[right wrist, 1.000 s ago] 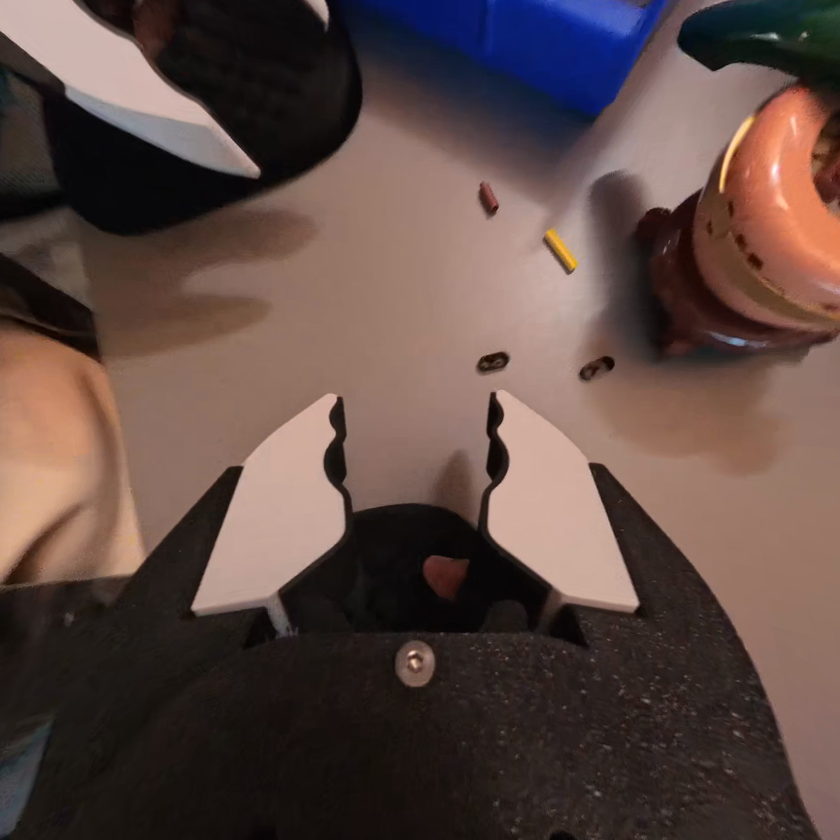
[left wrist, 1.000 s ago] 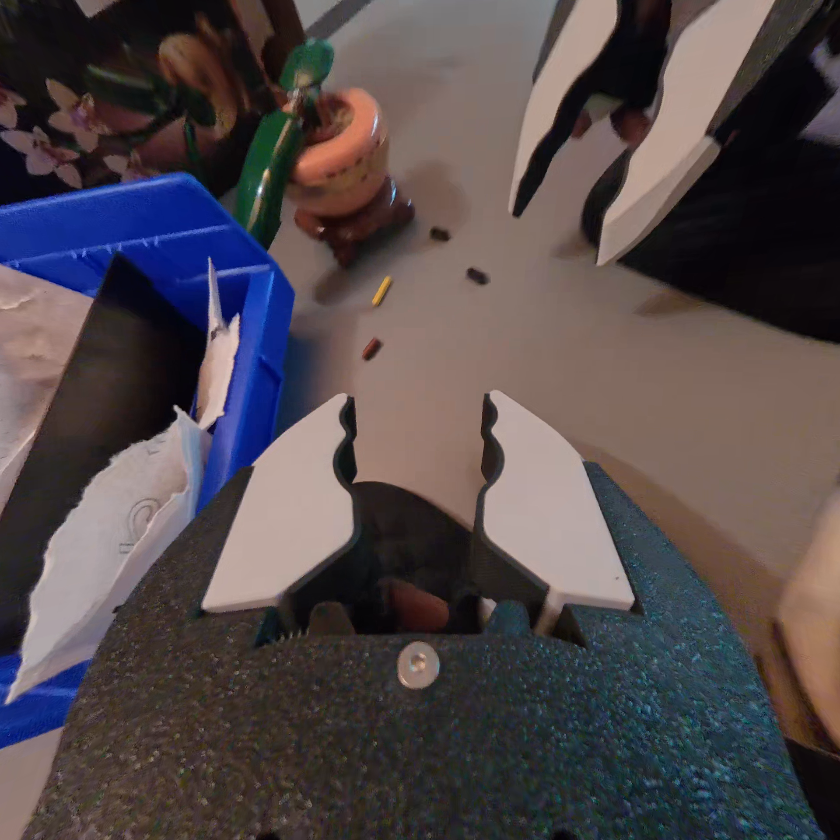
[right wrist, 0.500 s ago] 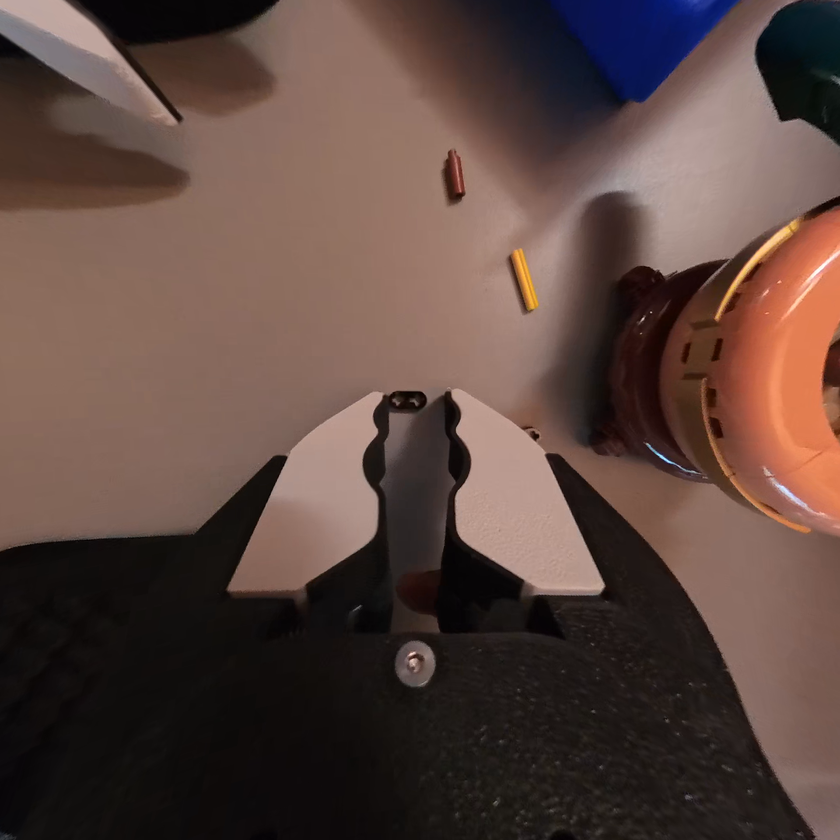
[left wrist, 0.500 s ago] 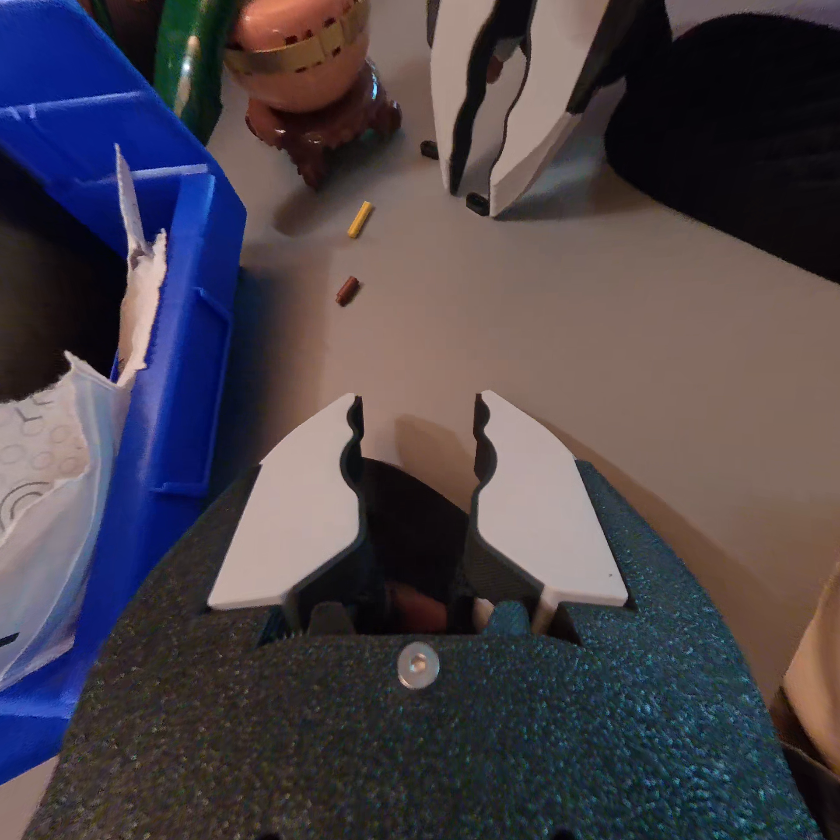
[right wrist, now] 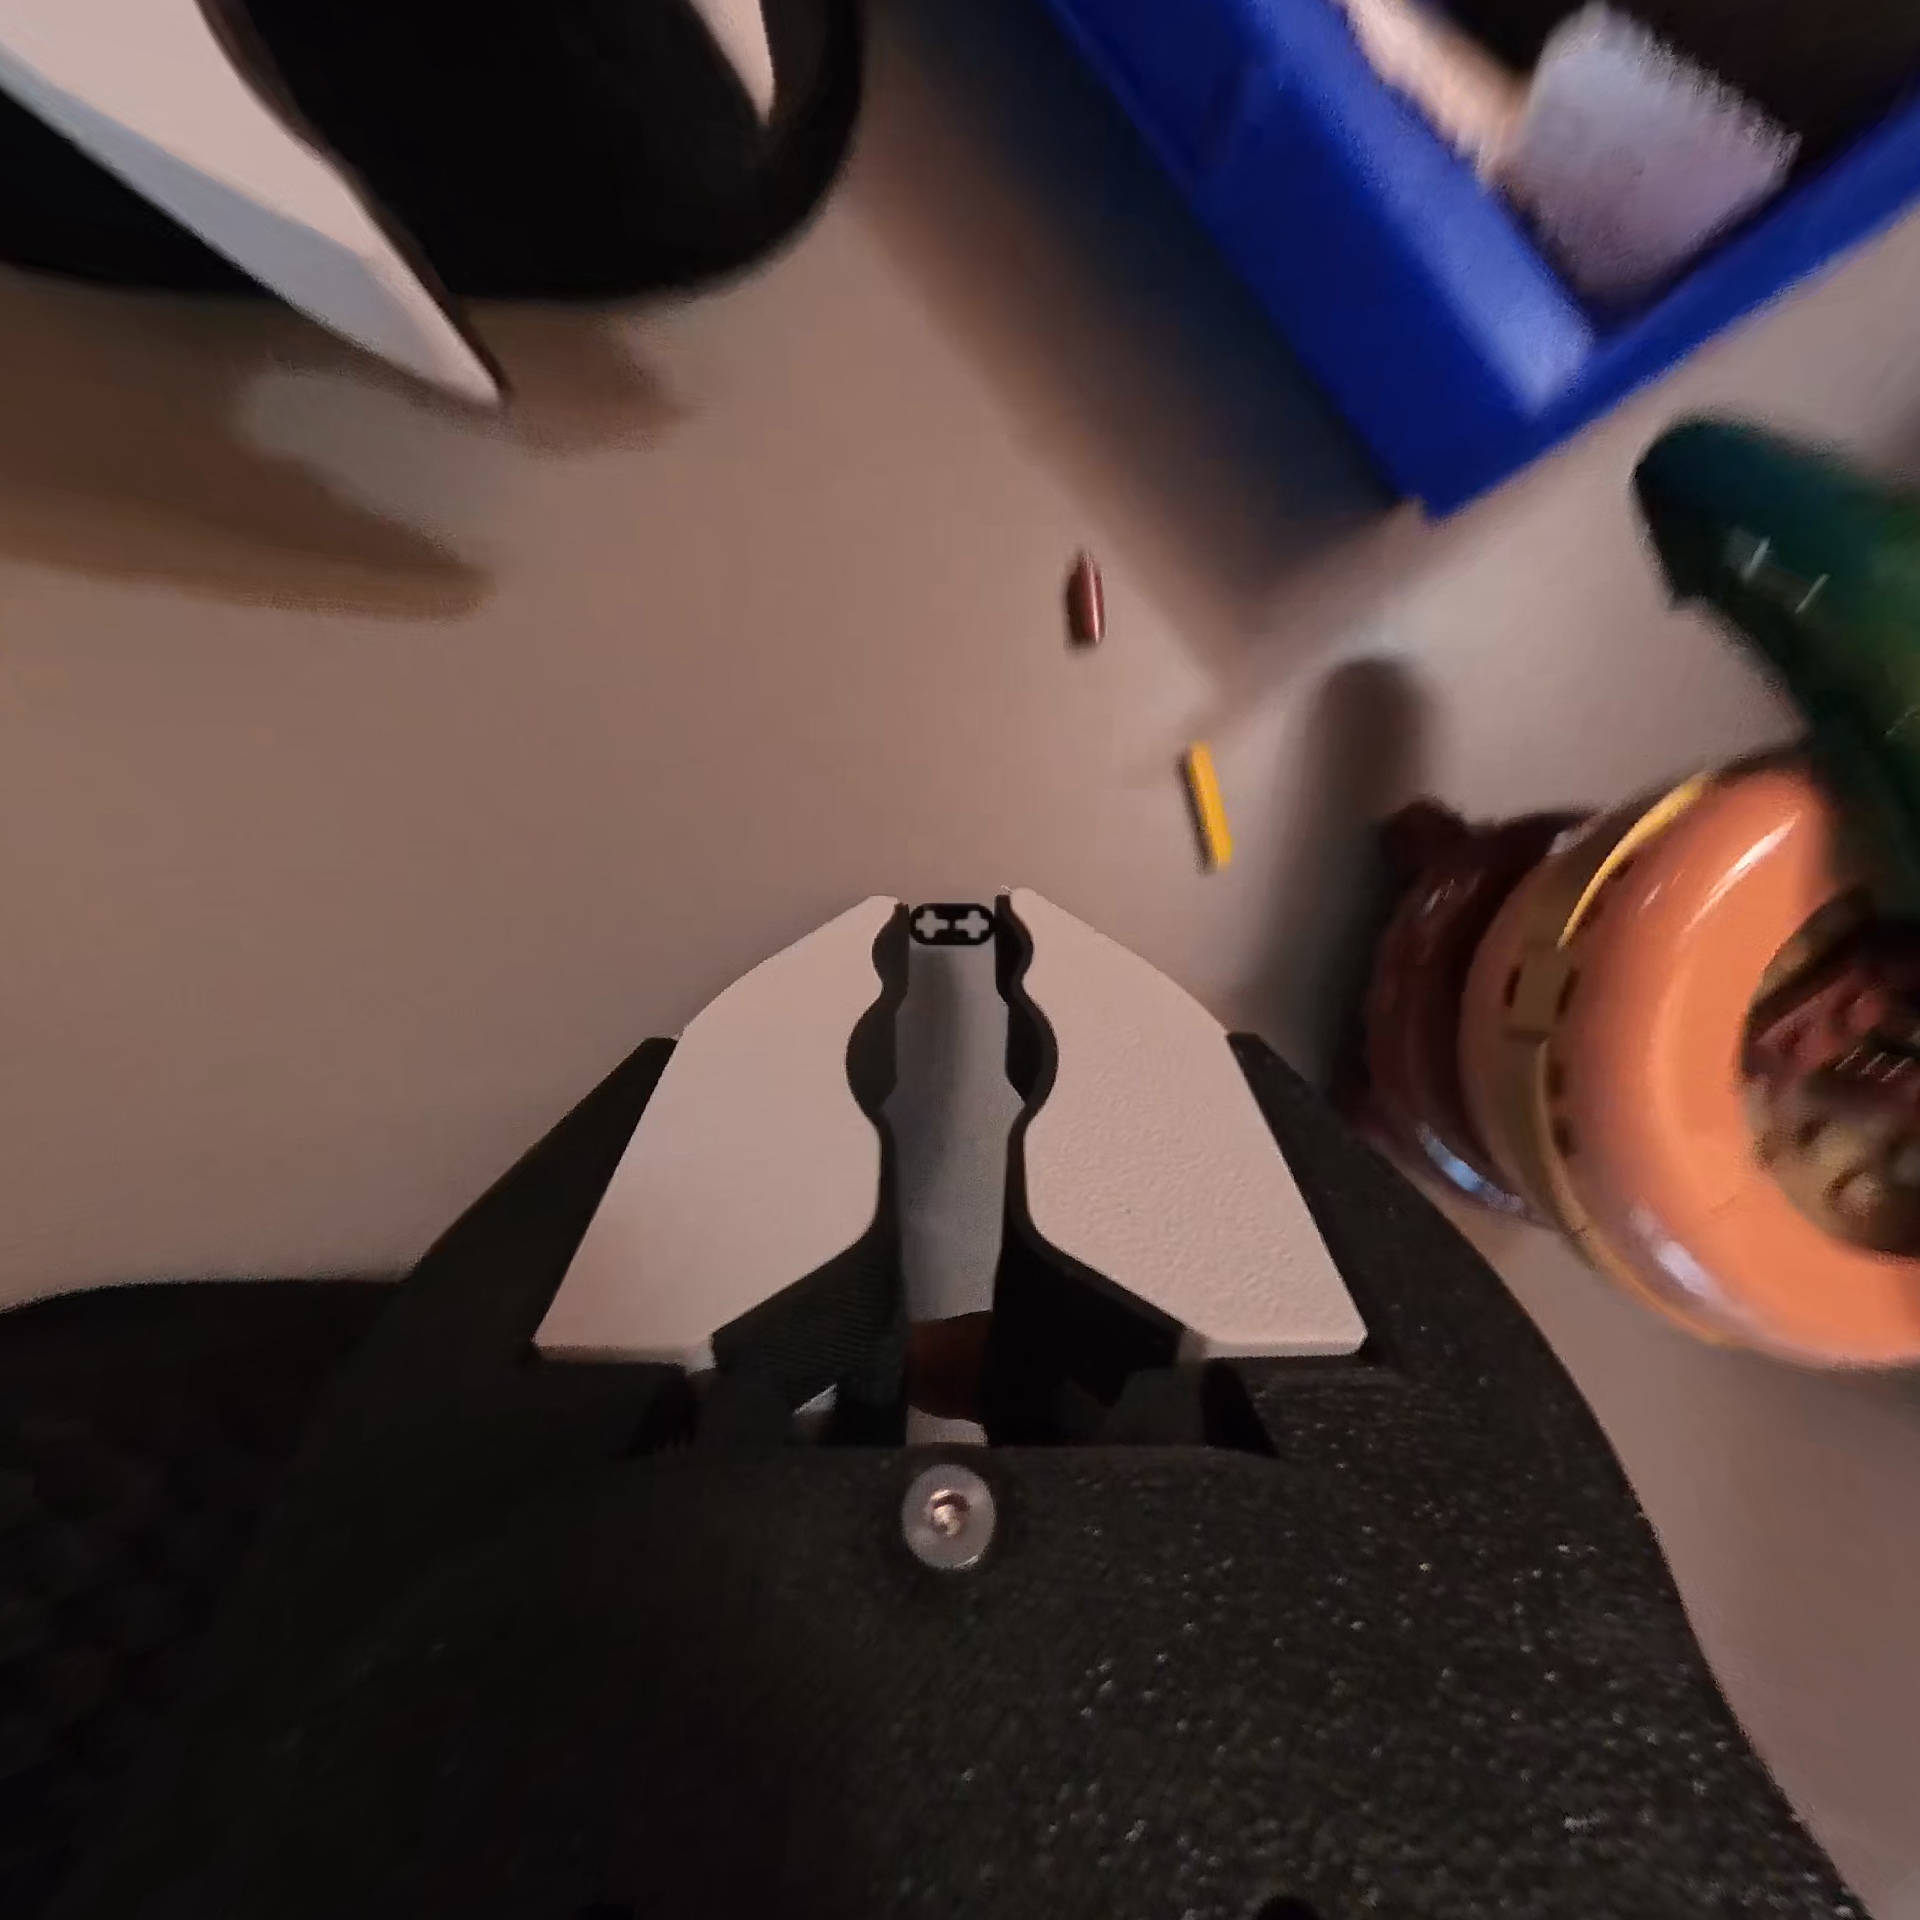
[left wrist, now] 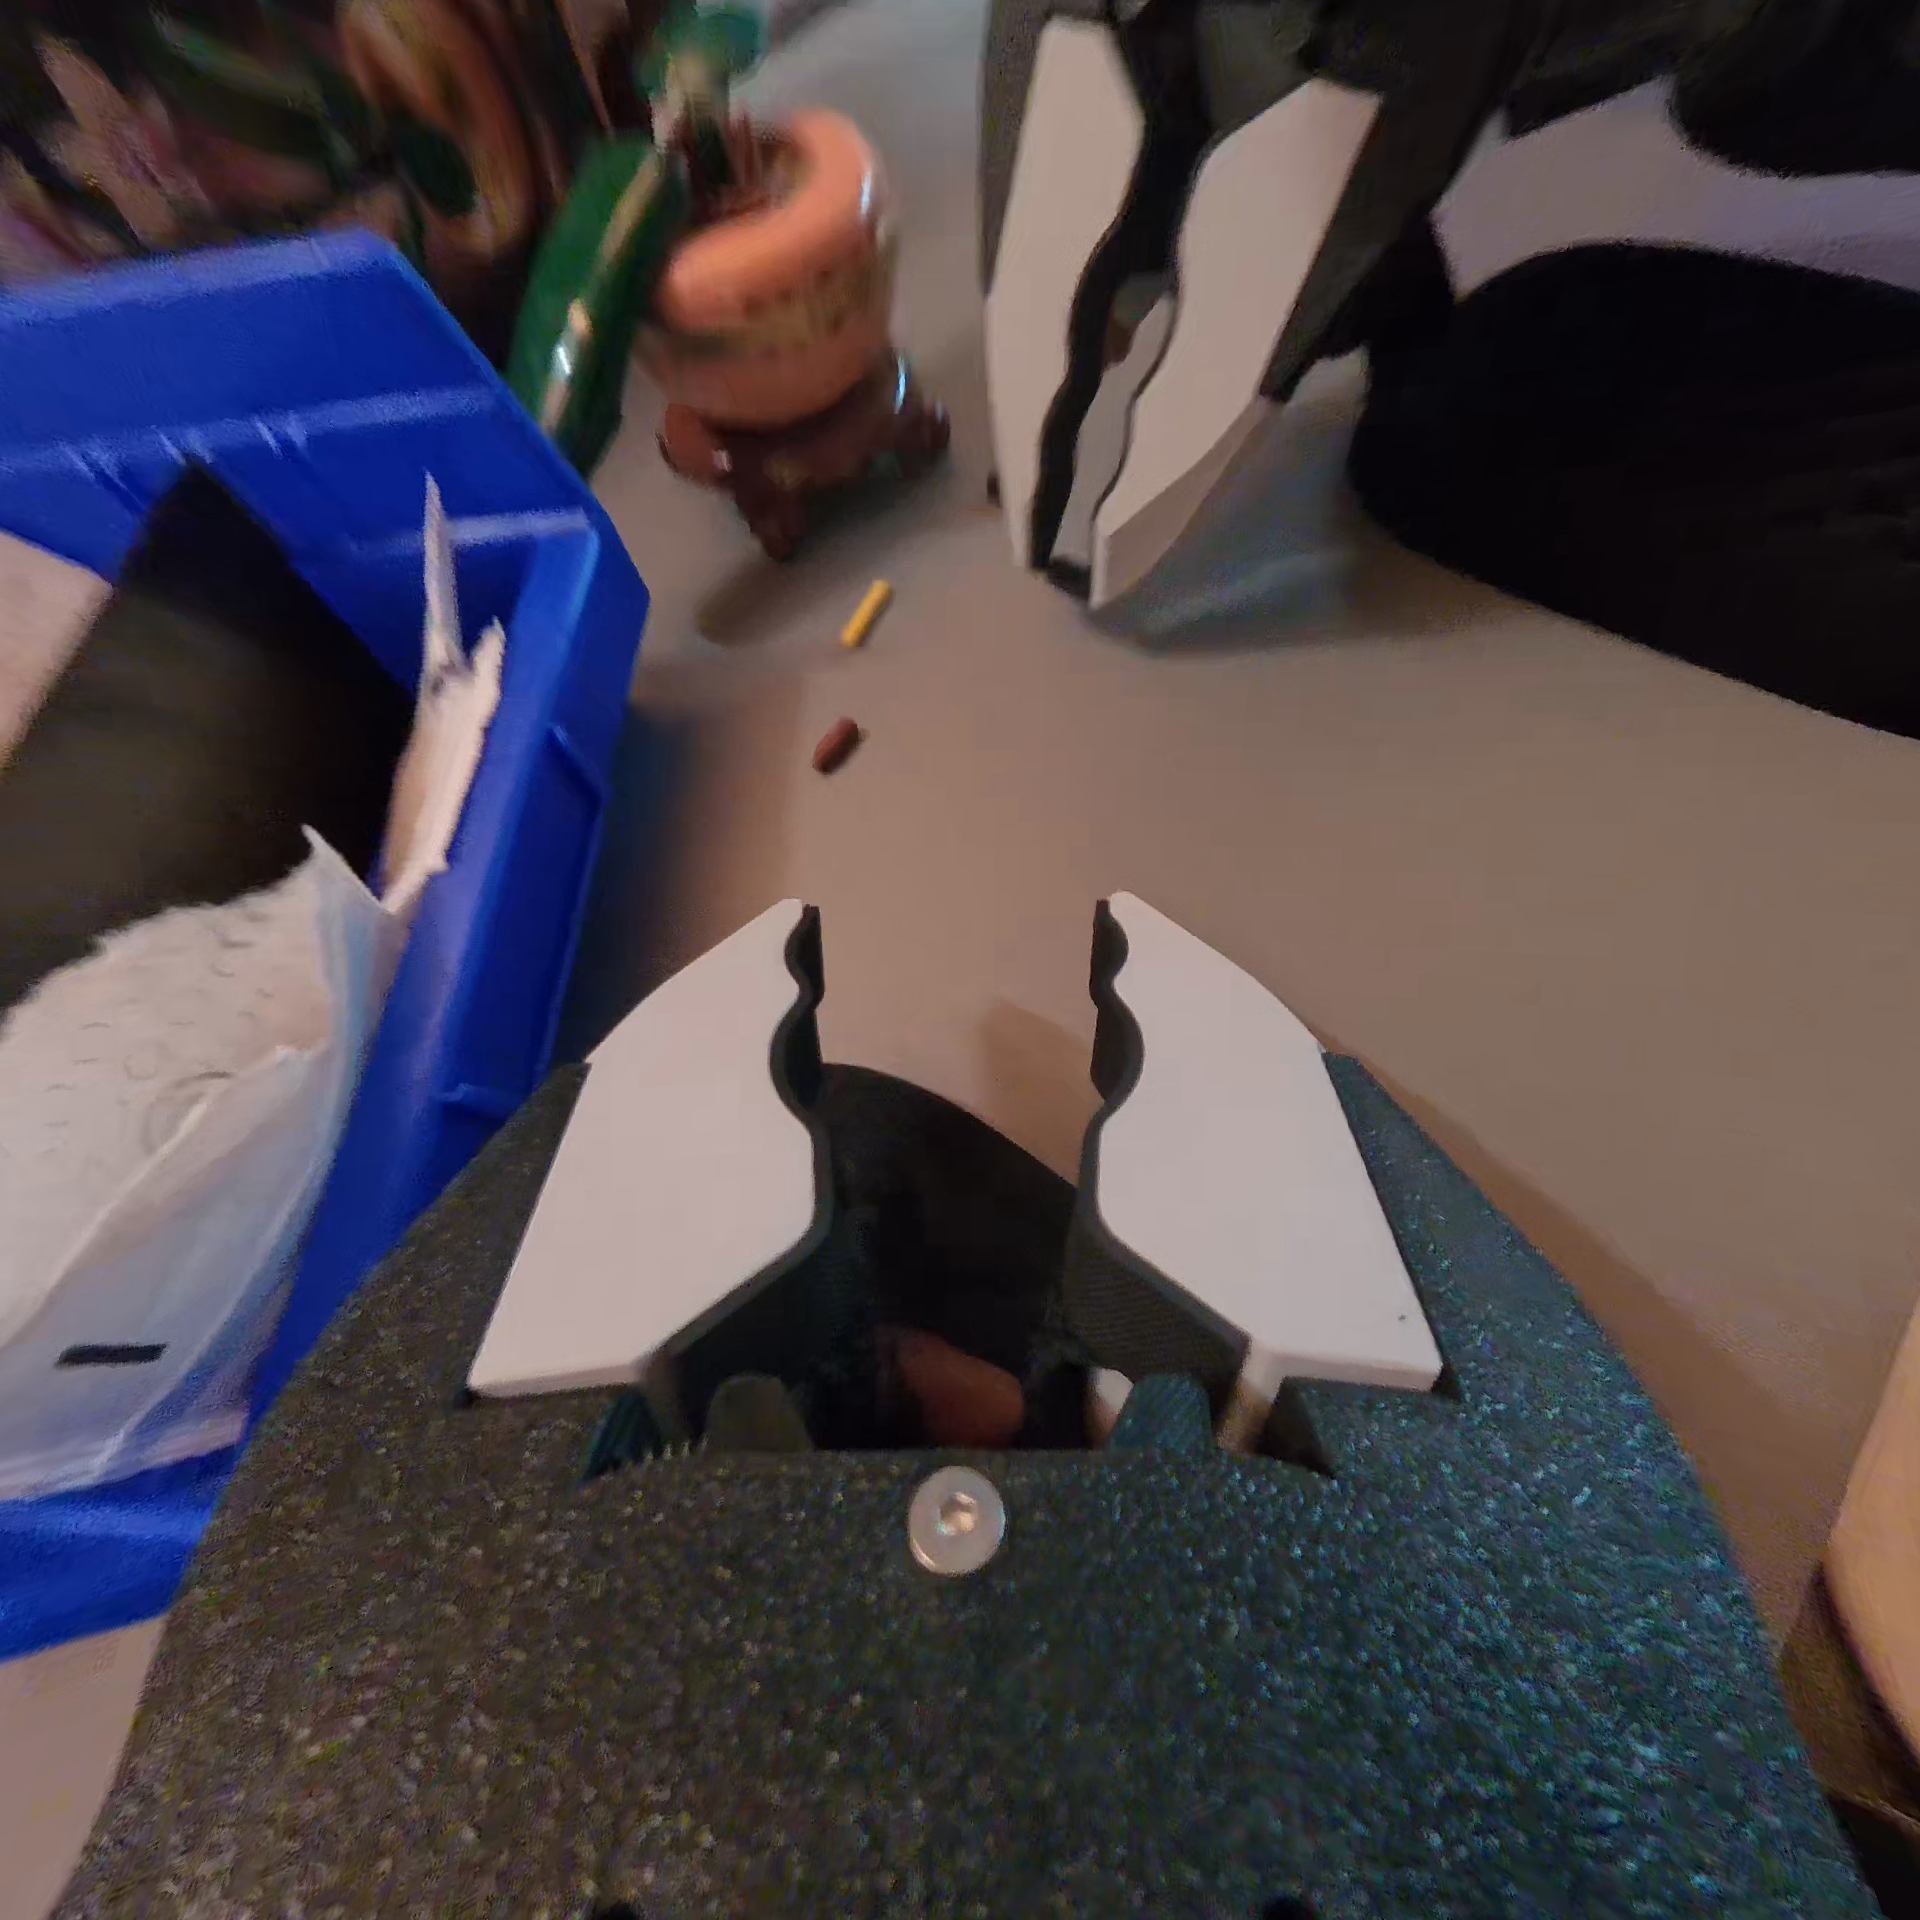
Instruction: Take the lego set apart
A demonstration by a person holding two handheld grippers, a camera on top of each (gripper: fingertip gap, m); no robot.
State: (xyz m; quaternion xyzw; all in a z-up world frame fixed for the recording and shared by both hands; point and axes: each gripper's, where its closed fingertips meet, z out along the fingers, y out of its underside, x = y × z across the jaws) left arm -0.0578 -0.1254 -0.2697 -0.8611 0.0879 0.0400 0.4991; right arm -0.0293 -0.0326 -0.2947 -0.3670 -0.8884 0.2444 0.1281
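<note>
Here, right gripper [right wrist: 953, 914] pinches a small black lego connector [right wrist: 952, 925] by its tips, w/ potted lego plant [right wrist: 1662, 1049] at right; left gripper [left wrist: 954, 925] spread, empty. Tip-only hold may slip.

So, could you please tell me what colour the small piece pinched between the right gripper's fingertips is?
Black, clearest in the right wrist view: the small oval two-hole piece.

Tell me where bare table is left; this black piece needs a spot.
Open table lies between the left hand-held gripper and the dark mat. Crowded: the blue bin, the pot model, the yellow and brown pieces.
</note>
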